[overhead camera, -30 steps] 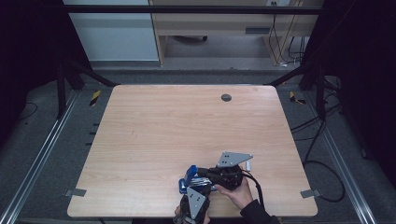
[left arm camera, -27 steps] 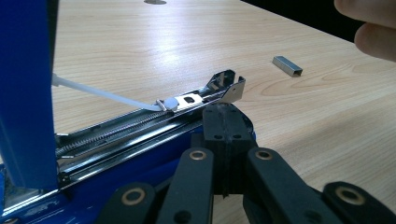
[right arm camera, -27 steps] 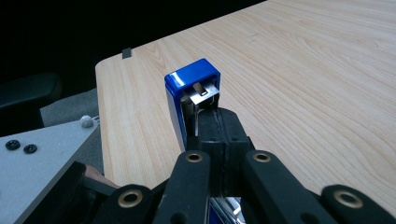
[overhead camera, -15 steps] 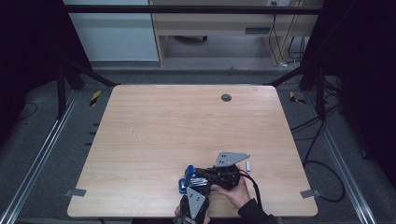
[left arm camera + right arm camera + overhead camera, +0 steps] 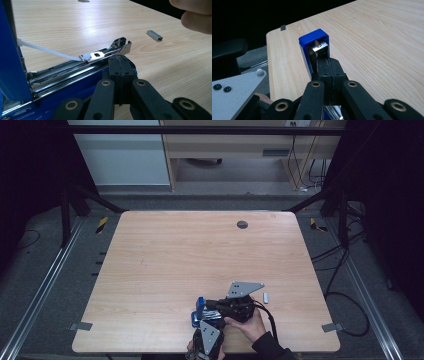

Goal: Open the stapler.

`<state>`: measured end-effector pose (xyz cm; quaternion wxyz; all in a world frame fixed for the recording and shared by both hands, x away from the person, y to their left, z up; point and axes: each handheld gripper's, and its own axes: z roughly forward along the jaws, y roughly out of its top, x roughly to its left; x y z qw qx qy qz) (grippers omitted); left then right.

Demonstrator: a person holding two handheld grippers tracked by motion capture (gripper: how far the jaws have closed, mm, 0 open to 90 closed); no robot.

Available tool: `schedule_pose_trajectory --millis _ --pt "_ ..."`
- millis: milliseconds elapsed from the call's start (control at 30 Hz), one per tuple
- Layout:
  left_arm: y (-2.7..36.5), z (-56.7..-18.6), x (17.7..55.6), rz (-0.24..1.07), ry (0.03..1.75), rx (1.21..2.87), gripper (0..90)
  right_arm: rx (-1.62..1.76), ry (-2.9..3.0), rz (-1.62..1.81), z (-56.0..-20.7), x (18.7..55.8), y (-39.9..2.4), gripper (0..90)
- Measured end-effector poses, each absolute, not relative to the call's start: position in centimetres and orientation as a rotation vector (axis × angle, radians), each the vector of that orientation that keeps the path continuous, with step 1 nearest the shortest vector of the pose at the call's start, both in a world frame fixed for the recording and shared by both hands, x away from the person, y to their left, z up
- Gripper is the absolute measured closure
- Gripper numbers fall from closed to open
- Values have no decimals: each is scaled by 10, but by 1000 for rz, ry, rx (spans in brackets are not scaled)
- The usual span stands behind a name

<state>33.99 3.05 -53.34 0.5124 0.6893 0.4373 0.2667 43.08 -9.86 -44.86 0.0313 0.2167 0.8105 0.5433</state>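
- Left tool [image 5: 205,317]: at the near edge of the bench [image 5: 165,270], jaws closed. In the left gripper view they are pressed together against the blue base of the stapler [image 5: 75,72]; whether they pinch part of it cannot be told.
- Right tool [image 5: 212,304]: just right of the stapler, held in the person's right hand [image 5: 247,325], jaws closed. In the right gripper view they lie along the raised blue lid [image 5: 313,41]; a firm grip on it cannot be confirmed.
- Stapler: near centre of the bench, between the two tools, hinged open. The lid stands up at the left, and the metal magazine rail [image 5: 82,63] lies exposed with its spring and white pusher strap [image 5: 47,50].
- Strip of staples [image 5: 266,296]: loose on the bench, just right of the right tool and apart from the stapler.
- Step in hand, as judged: loading the stapler.
- To do it well: keep the base pinned flat with the left tool.
- Hold the lid fully back so the rail stays clear.
- Pick the strip by its long sides.
- Lay it legs-down, square in the channel ahead of the pusher.
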Motion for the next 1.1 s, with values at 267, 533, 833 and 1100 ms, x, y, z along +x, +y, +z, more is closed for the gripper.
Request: schedule_pose_trajectory --millis 267,533,833,1100 --pt "31 -534 340 645 1048 1659 900 656 2519 1671 -450 433 -93 900" --pt "31 -534 340 642 1045 1657 900 632 2547 1677 -450 436 -85 897" --pt "31 -535 340 643 1045 1654 900 606 2586 1694 -450 442 -84 896" --pt "31 -535 339 645 1043 1652 900 585 2608 1702 -451 444 -77 895"
